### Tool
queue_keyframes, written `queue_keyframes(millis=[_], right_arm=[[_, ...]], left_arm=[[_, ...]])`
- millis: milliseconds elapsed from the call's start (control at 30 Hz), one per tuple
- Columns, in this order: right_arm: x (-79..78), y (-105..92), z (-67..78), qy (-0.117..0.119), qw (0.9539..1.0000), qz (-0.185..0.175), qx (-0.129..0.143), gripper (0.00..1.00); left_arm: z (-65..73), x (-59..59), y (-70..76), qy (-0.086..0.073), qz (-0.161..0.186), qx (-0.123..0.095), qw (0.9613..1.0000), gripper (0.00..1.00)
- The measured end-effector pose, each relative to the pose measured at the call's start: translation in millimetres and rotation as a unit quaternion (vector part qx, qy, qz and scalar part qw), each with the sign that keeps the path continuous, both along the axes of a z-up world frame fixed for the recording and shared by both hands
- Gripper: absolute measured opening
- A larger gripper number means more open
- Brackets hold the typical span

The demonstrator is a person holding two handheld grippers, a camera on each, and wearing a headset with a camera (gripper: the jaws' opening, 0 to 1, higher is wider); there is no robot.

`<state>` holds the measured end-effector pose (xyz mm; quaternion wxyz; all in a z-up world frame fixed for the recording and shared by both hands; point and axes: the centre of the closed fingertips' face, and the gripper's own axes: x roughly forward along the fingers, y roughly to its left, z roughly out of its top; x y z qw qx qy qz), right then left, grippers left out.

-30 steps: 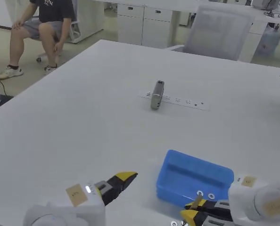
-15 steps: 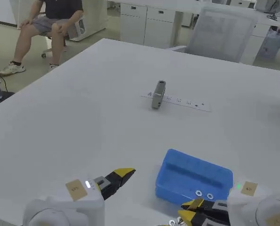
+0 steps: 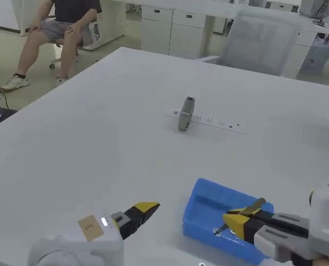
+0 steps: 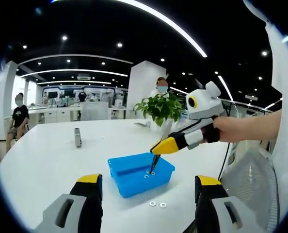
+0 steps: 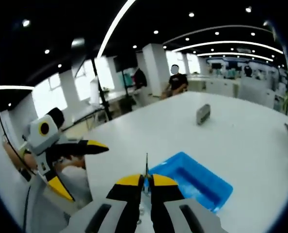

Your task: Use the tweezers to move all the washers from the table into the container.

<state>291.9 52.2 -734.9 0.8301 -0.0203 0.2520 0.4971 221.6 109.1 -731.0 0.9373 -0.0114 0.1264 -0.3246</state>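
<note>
The left claw stands wide open and holds nothing. Just ahead of it, two washers lie on the table, near the front wall of the blue container. The right claw is closed on the tweezers. Their tip reaches down into the container, just above a second pair of washers lying inside.
</note>
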Motion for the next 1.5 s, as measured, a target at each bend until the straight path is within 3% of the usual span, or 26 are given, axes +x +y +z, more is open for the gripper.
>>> queue_keyframes(millis=[200,367,467,633,900,1267,1500], right_arm=[[21.6,-2.8,0.3,0.009,0.9997,-0.022,0.01,0.03],[41.7,-3.4,-16.7,0.017,0.9992,-0.034,-0.01,0.03],[56.4,-8.3,-37.3,0.031,0.9983,-0.034,-0.036,0.03],[58.7,-4.1,-58.0,0.051,0.9965,-0.025,-0.061,0.03],[55.2,2.6,-71.6,0.055,0.9949,-0.01,-0.084,0.03],[56.1,1.1,-73.4,0.041,0.9947,0.0,-0.094,0.04],[49.6,0.6,-52.0,0.023,0.9968,-0.005,-0.077,0.04]], left_arm=[[-2.2,0.2,0.0,0.003,-0.001,0.005,1.0,0.79],[-3.4,0.3,-0.1,0.005,-0.003,0.007,1.0,0.78],[-4.2,0.4,0.0,0.007,-0.003,0.008,0.9999,0.78],[-6.8,0.4,0.6,0.009,-0.004,0.016,0.9998,0.78],[-9.2,1.9,2.0,0.013,-0.001,0.021,0.9997,0.77],[-11.5,2.5,2.2,0.016,-0.003,0.029,0.9995,0.77],[-13.0,2.6,2.4,0.017,-0.003,0.033,0.9993,0.77]])
